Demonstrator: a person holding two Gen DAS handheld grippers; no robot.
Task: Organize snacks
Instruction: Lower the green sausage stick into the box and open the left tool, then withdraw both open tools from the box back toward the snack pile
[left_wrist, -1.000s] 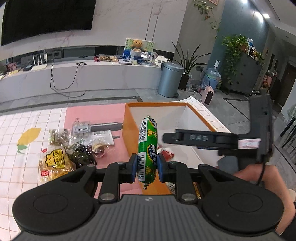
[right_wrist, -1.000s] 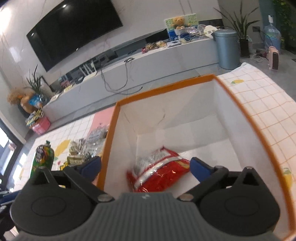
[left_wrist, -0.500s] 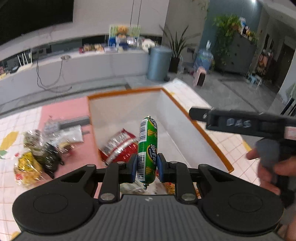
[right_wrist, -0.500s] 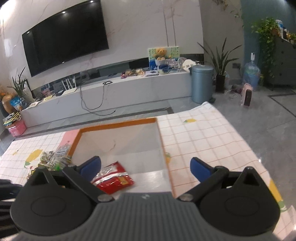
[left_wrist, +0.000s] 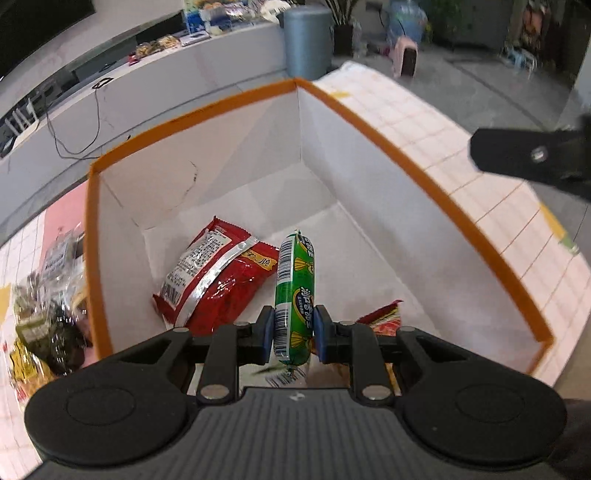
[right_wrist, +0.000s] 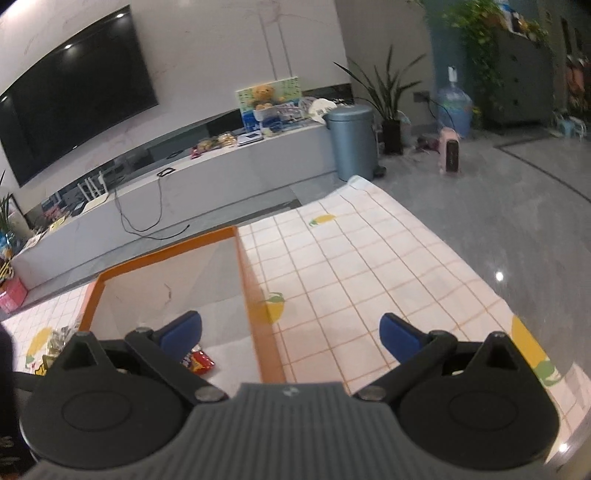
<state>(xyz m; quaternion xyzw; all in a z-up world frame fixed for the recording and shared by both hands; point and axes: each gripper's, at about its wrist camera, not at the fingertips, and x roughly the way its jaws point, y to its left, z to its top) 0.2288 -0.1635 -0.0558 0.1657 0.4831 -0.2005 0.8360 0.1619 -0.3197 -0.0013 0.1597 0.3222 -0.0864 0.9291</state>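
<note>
The left gripper (left_wrist: 294, 334) is clamped on a green sausage stick (left_wrist: 294, 295), its blue pads pressing the lower part of the wrapper from both sides. The stick stands upright between them, held above the open box (left_wrist: 424, 173), a white-walled carton with an orange rim. On the box floor lies a red snack bag (left_wrist: 218, 280) with a silver strip across it, to the left of the stick, and a second red-and-orange packet (left_wrist: 382, 317) pokes out just right of the gripper; how much of it there is I cannot tell, since the gripper hides most of it. Outside the box, on its left, a heap of loose snack packets (left_wrist: 48, 310) sits on the checked tablecloth (right_wrist: 369, 258).

The right gripper (right_wrist: 290, 330) hangs over the box's right edge with its fingers spread wide and nothing between them. Beyond the table stand a grey bin (right_wrist: 351, 140) and a long white counter (right_wrist: 207, 177).
</note>
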